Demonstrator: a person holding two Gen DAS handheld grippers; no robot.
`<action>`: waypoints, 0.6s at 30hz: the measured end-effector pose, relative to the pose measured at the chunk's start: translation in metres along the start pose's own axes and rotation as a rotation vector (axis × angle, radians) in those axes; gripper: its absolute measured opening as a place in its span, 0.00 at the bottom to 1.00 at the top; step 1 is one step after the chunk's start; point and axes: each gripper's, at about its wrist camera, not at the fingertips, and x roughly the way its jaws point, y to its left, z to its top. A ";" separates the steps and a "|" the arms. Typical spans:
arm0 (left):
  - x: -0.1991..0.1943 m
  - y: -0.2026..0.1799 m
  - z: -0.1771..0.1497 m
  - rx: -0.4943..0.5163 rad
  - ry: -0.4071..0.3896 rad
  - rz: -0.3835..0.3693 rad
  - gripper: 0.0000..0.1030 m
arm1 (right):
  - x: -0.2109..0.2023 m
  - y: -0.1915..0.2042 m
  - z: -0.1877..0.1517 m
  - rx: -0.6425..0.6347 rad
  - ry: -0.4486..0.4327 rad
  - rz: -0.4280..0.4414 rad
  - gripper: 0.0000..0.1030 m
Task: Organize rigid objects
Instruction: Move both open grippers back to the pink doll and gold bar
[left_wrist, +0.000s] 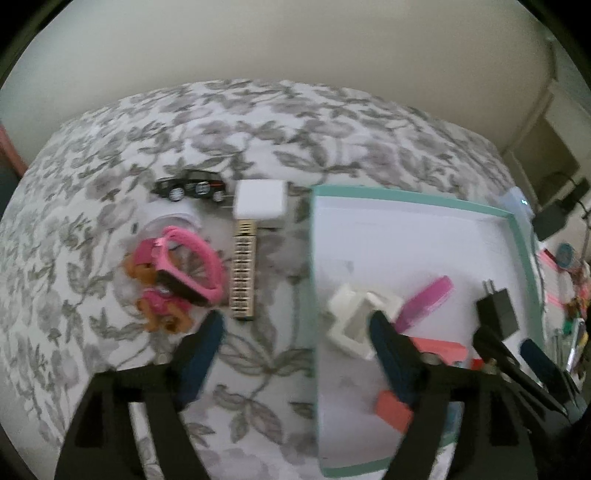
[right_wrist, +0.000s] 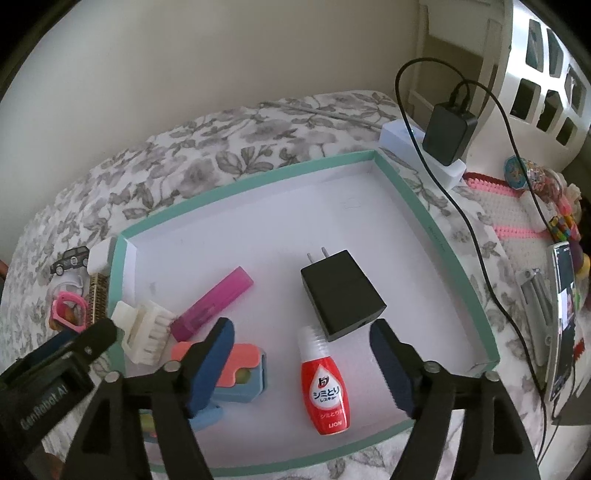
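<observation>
A teal-rimmed white tray (right_wrist: 258, 173) lies on the floral bedspread. It holds a black plug adapter (right_wrist: 341, 295), a red stain-remover bottle (right_wrist: 327, 391), a pink case (right_wrist: 214, 302), a white brush (right_wrist: 142, 328) and a coral-and-blue item (right_wrist: 240, 373). My right gripper (right_wrist: 303, 354) is open over the tray; the bottle lies between its fingers, untouched. My left gripper (left_wrist: 295, 343) is open and straddles the tray's left rim (left_wrist: 314, 280), one finger beside the white brush (left_wrist: 354, 325). Left of the tray lie a toy car (left_wrist: 192, 188), a white cube (left_wrist: 260, 203), a gold strip (left_wrist: 243, 273), a pink band (left_wrist: 188, 266) and a dog figure (left_wrist: 159, 302).
A white power strip (right_wrist: 402, 138) with a black charger (right_wrist: 447, 129) and its cable sits beyond the tray's far right corner. A phone (right_wrist: 563, 314), a pink-zipped pouch (right_wrist: 506, 210) and small colourful toys (right_wrist: 554, 206) crowd the right side. A plain wall stands behind the bed.
</observation>
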 end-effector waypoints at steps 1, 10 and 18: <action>0.001 0.004 0.001 -0.011 0.004 0.011 0.86 | 0.001 0.000 0.000 -0.001 0.001 -0.001 0.84; 0.016 0.060 0.007 -0.206 0.089 0.037 0.87 | 0.006 -0.004 -0.002 0.017 0.004 -0.030 1.00; 0.017 0.122 0.013 -0.362 0.090 0.120 0.87 | 0.004 -0.007 -0.001 0.035 -0.010 -0.045 1.00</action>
